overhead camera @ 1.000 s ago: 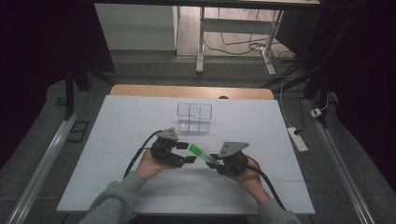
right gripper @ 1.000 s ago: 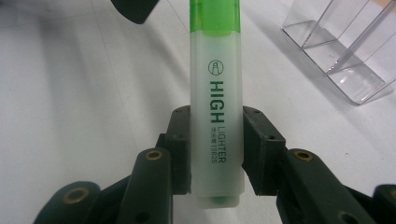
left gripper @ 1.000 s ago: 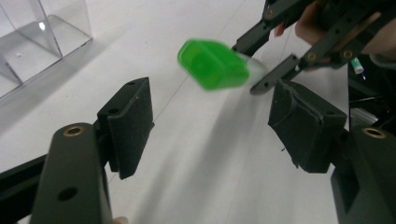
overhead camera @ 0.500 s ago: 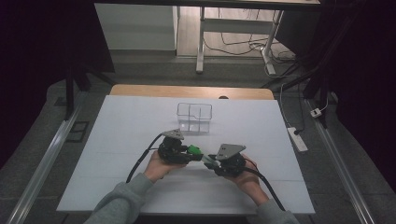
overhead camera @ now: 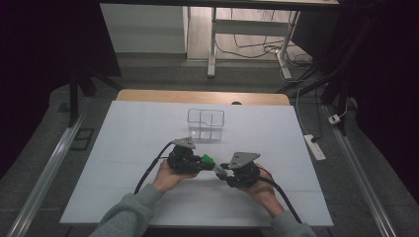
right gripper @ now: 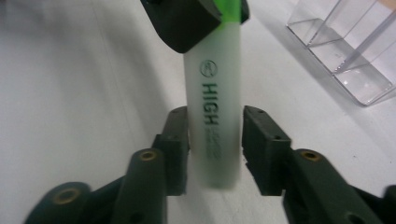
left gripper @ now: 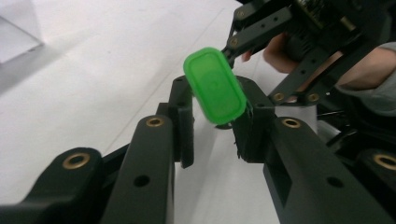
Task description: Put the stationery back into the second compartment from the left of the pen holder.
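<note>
A highlighter point(overhead camera: 213, 165) with a green cap point(left gripper: 215, 86) and a pale body printed "HIGH" point(right gripper: 212, 116) hangs just above the white table point(overhead camera: 123, 148), between the two grippers. In the high view my left gripper point(overhead camera: 202, 161) is shut on the cap end. The left gripper view looks at the cap's end face, with a black jaw on either side of it. My right gripper point(overhead camera: 223, 172) is shut on the body, and its pads point(right gripper: 180, 135) press both sides. The right gripper's linkage point(left gripper: 299, 56) shows just behind the cap.
A clear plastic box with compartments point(overhead camera: 205, 123) stands on the table beyond the grippers, also at the upper right in the right gripper view point(right gripper: 345, 46). A wooden strip point(overhead camera: 202, 97) edges the far side. A power strip point(overhead camera: 314, 147) lies on the floor to the right.
The highlighter looked like a longer green bar a second ago and now shows shorter between the grippers. Both hands have shifted only slightly.
</note>
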A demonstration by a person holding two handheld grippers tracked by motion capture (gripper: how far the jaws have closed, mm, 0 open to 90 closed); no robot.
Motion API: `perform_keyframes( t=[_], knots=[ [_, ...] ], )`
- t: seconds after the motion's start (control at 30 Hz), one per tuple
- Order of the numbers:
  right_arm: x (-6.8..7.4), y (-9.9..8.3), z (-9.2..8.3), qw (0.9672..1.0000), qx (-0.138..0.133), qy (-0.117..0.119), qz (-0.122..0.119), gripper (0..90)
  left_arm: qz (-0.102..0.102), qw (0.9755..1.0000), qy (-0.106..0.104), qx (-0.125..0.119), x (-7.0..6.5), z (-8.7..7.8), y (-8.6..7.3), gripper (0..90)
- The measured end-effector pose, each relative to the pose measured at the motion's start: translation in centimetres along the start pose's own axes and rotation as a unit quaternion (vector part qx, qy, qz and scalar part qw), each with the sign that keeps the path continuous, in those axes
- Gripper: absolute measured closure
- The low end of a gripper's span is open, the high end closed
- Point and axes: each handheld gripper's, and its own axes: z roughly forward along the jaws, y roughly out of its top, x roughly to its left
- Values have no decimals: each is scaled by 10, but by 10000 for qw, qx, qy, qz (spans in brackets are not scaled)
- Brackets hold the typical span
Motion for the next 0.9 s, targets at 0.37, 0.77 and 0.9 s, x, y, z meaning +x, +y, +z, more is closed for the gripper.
perform_keyframes(
  t=[0.37,0.77,0.9],
  knots=[
    [-12,-8,-13,9974,-308,-104,636,427,-31,9993,322,-179,11,-24,-2,709],
    [-26,-38,-49,9904,-316,-591,1210,386,-117,9976,516,-448,18,-51,-3,711],
    [-28,-47,-57,9889,-259,-709,1279,376,-134,9972,537,-496,19,-55,-3,711]
  ],
)
